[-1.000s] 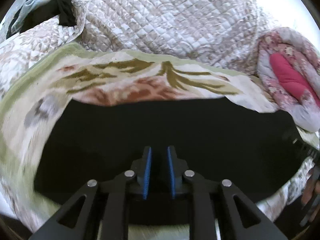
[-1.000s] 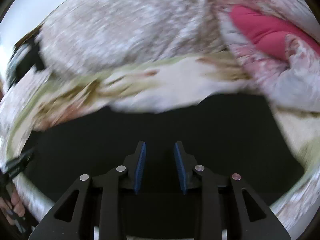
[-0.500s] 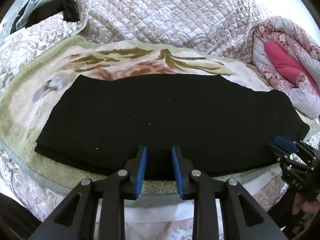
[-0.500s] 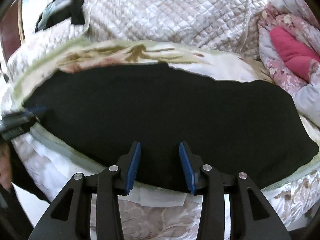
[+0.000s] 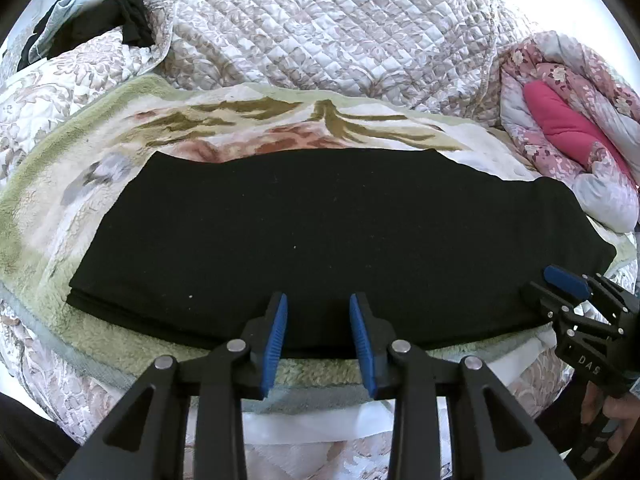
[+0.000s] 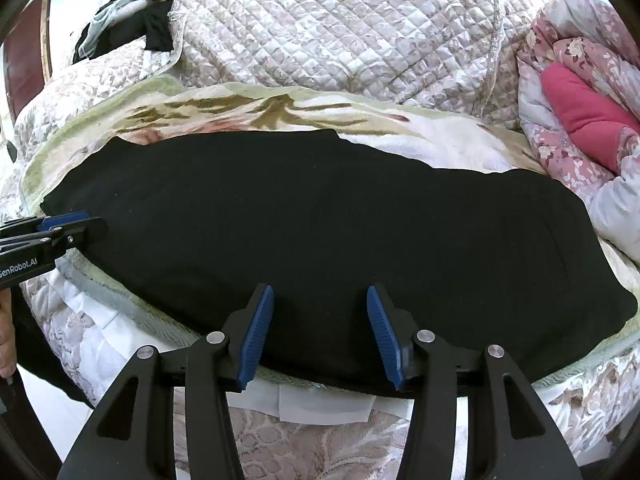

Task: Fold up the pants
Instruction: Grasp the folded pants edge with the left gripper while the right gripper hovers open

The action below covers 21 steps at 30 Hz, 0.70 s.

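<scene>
The black pants lie flat in a long folded strip across a flowered fleece blanket on the bed; they also show in the right wrist view. My left gripper is open and empty, held just above the pants' near edge. My right gripper is open and empty, also over the near edge. The right gripper shows at the pants' right end in the left wrist view. The left gripper shows at the pants' left end in the right wrist view.
A quilted beige bedspread is bunched behind the blanket. A rolled pink floral quilt lies at the right. Dark clothes are piled at the far left. The bed's front edge runs just under my grippers.
Both grippers pulled back from close over the pants and opened wider. The whole folded strip of pants has come into view, lying flat.
</scene>
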Motion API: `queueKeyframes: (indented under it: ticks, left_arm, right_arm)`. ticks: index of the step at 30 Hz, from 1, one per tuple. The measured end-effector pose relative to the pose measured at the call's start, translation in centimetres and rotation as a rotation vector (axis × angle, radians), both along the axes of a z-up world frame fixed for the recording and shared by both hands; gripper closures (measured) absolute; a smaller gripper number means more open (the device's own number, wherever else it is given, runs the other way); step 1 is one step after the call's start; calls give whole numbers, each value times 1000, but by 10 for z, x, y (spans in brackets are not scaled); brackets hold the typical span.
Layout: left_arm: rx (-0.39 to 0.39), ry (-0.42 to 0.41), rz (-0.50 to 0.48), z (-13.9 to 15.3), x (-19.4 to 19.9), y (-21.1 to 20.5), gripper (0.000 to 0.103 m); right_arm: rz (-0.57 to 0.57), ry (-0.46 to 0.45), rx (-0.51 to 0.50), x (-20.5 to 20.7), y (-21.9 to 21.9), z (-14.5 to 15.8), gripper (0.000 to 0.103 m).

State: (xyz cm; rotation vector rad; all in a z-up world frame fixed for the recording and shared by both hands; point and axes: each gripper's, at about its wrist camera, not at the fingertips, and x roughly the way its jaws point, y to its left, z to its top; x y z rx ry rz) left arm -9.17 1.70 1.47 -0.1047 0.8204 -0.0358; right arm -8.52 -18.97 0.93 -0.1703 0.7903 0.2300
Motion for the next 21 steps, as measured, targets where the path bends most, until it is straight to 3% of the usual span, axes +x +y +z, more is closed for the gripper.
queueKeyframes:
  ticks: [4, 9, 14, 21]
  left_arm:
    - [7, -5, 6, 3, -4, 4, 68]
    - [-28, -24, 84, 9, -19, 28, 68]
    - [-128, 1, 210, 3, -32, 71, 68]
    - [-279, -4, 249, -5, -32, 98, 67]
  right_arm:
    - [-4, -4, 18, -4, -2, 6, 53]
    - [-21, -5, 48, -8, -4, 8, 53]
    - [-11, -26, 54, -8, -1, 13, 53]
    - [1, -26, 83, -6, 3, 14, 53]
